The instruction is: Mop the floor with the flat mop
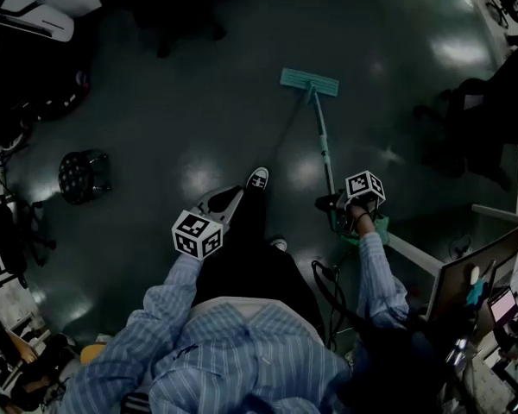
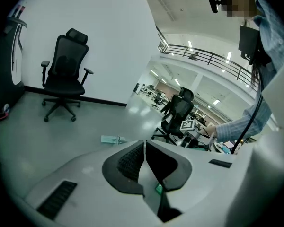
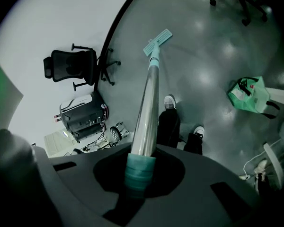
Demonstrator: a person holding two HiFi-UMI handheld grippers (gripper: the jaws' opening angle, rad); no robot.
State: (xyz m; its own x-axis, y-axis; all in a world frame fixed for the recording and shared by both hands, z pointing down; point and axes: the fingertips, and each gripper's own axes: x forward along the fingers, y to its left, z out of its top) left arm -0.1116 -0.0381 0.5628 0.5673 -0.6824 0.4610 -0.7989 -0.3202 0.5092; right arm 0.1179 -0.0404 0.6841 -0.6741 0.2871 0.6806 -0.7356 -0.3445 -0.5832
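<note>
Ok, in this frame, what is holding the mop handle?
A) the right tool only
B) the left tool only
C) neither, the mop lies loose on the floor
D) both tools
A: the right tool is closed around the mop handle, while the left tool is shut with nothing between its jaws, off to the side of the mop.

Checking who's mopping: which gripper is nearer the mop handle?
Right. The right gripper is shut on the mop handle; the left gripper, shut and empty, hangs apart at its left.
</note>
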